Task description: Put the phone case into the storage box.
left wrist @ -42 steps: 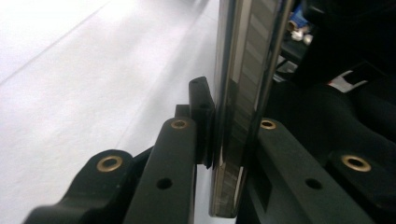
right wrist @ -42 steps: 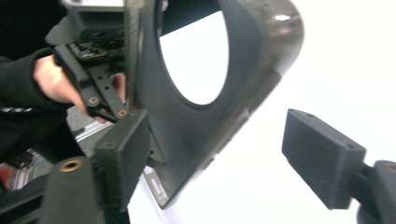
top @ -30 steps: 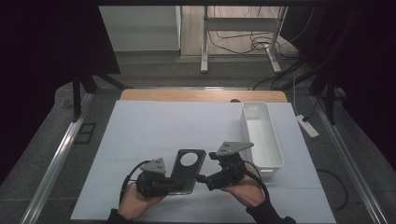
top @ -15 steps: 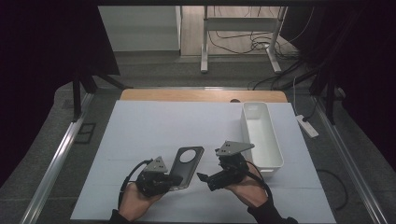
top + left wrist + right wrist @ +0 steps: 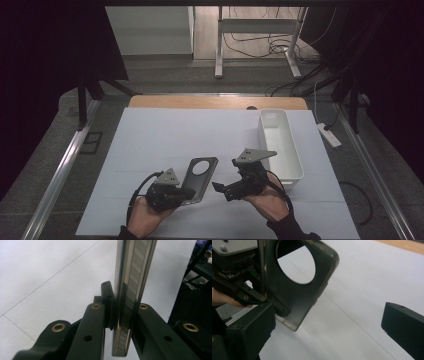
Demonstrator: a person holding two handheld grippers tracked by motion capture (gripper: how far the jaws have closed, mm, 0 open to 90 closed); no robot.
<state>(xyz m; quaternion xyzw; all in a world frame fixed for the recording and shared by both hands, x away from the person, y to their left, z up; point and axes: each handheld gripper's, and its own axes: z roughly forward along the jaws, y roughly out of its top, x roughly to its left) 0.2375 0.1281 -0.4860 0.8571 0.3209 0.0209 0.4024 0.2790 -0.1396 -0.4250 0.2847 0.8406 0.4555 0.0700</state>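
Left claw [image 5: 186, 192] gripped the dark flat plastic case with a round hole [image 5: 200, 178], lifted above the white bench [image 5: 165, 135]. Right claw [image 5: 220, 189] gaped wide beside it, empty. Goal unstated; white tray [image 5: 287, 165] unused.

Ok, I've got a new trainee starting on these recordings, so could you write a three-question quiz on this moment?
1. True or false: the left tongs are clamped on the dark phone case.
2. What stands at the right side of the white table sheet? A) a cardboard box B) a white bin C) a metal bowl
3. Fill in: the right tongs have their jaws ____ and hold nothing.

Key: 1 true, as the left gripper view shows the case's edge pinched between both jaws. 2 B. 3 open, with a wide gap in the right gripper view.
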